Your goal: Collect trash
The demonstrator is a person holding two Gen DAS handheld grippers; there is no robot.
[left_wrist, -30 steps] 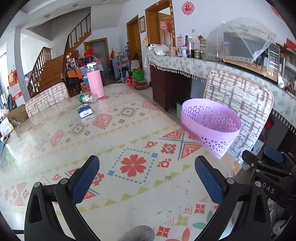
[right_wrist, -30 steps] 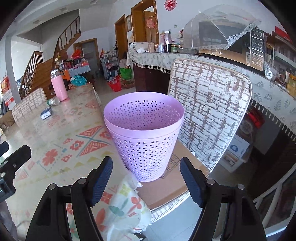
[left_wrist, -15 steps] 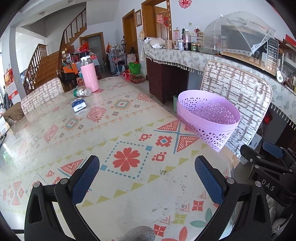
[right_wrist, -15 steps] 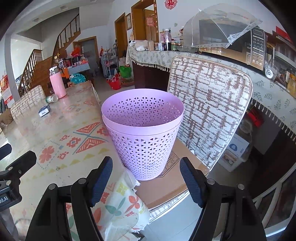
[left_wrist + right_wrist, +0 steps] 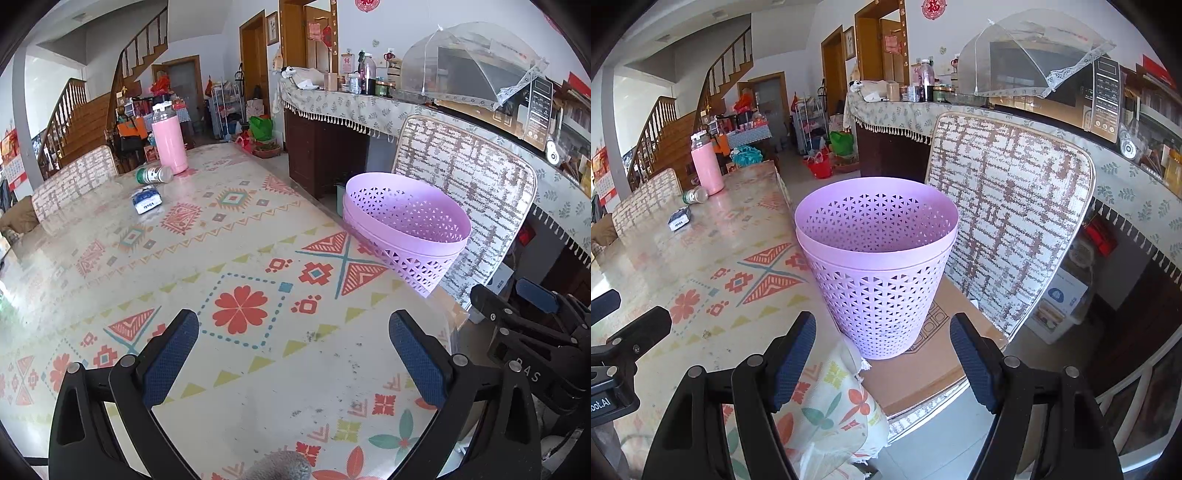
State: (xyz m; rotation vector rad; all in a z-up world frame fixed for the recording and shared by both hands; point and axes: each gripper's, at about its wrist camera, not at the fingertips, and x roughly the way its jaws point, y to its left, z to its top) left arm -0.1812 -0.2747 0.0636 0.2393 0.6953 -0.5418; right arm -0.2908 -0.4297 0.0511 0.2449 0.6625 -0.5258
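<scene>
Both grippers, left (image 5: 293, 363) and right (image 5: 882, 360), pointed obliquely downward, fingers apart and empty. Basket (image 5: 877, 266), frame centre, stood on a cardboard-covered chair seat (image 5: 945, 343) beside the surface (image 5: 229, 258); a careless nudge could topple it. Packet (image 5: 147, 199) and toppled bottle (image 5: 153, 174), upper left, might roll or slide when grasped.

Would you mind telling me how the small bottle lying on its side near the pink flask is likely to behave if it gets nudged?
The small bottle lies on its side on the smooth table, so it would probably roll. It looks small, so likely light. It lies close beside the pink flask, which might stop a roll that way.
</scene>
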